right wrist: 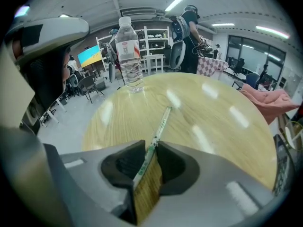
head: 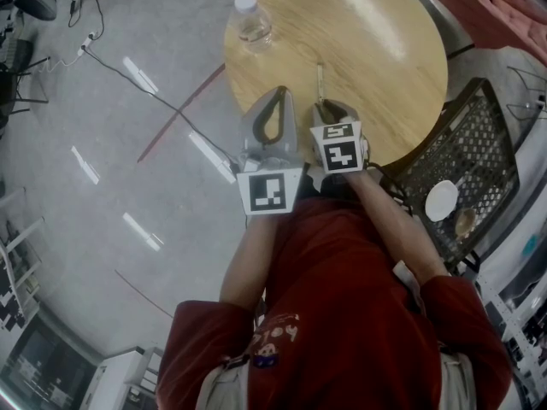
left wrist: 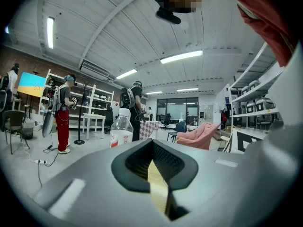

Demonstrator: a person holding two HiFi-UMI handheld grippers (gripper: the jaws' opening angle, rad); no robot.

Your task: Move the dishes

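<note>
Head view: the round pale wooden table (head: pixel 376 67) runs off the top edge, and a pink cloth (head: pixel 504 7) is cut off by the top right corner. The right gripper (head: pixel 329 107) covers the near end of a thin paper-wrapped stick (head: pixel 320 79). In the black wire basket (head: pixel 487 126), a small brown object (head: pixel 465 223) beside the white round dish (head: pixel 441 201) is too small to identify.

Left gripper view: the left gripper (left wrist: pixel 152 143) hides the lower part of a clear plastic water bottle (left wrist: pixel 121 131).

A round, light wooden table (head: pixel 385 49) is shown; a clear plastic water bottle (head: pixel 253 24) is stood upright near its edge, and a thin pale stick (head: pixel 320 79) is laid on it.
</note>
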